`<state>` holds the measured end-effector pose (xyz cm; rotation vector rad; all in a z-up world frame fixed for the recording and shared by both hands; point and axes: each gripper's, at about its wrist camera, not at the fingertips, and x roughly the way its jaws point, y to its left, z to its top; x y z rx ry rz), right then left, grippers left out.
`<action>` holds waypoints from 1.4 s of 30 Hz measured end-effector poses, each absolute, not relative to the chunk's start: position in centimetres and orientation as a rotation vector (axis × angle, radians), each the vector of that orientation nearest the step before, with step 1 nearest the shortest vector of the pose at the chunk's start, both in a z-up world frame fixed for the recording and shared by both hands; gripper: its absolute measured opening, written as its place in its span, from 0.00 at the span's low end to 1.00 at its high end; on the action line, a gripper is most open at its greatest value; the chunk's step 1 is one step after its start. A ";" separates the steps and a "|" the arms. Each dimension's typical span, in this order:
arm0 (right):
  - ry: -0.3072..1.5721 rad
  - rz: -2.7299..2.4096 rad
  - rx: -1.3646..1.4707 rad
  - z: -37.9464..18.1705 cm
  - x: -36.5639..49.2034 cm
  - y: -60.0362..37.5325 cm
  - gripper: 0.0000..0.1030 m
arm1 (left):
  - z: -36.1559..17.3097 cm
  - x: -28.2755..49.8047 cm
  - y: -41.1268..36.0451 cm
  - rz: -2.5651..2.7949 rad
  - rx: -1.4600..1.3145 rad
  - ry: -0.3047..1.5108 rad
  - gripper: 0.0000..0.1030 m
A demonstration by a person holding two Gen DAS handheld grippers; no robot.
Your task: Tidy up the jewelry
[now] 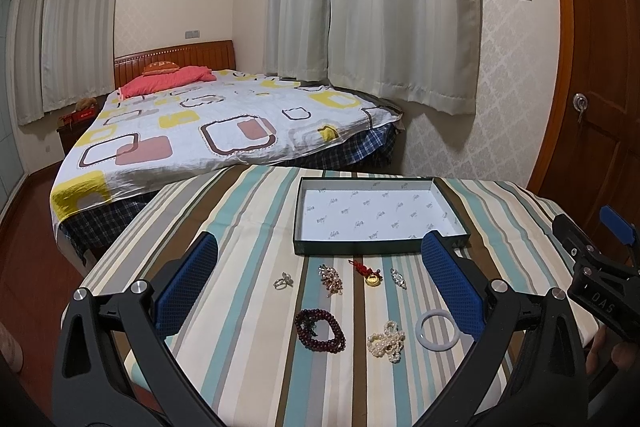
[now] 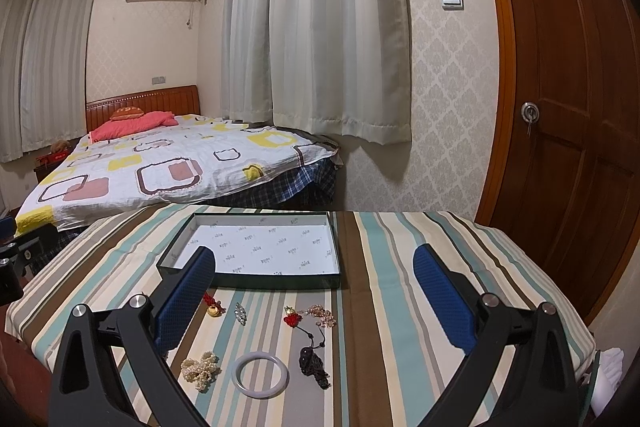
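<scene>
Black frames, blue textured pads (image 1: 188, 283)

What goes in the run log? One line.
stage: start | left hand-held gripper: open | right hand-held gripper: open | box: empty | jewelry: on table

- Under my grippers, the tablecloth (image 1: 256, 211) is matt striped woven cloth.
- Ahead of my left gripper (image 1: 320, 291), whose pads (image 1: 452, 287) are textured blue rubber on matt black plastic arms, the box (image 1: 298, 211) looks like card, lined with printed paper.
- Between my right gripper's pads, the bangle (image 2: 260, 375) is smooth, glossy, milky.
- Beside it, the pearl strand (image 2: 200, 369) has a soft sheen.
</scene>
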<state>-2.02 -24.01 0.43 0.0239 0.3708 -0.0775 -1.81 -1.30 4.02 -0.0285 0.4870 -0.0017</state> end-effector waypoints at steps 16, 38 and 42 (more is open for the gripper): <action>0.442 -0.081 0.078 -6.7 0.7 -25.8 0.94 | -4.5 2.5 -0.5 0.009 -0.031 0.611 0.96; 0.633 -0.053 0.078 -14.5 3.6 -25.9 0.94 | -16.6 8.5 -0.3 0.019 -0.065 0.954 0.95; 0.645 -0.043 0.085 -14.9 4.0 -25.8 0.94 | -16.9 8.4 -0.5 0.028 -0.017 0.948 0.95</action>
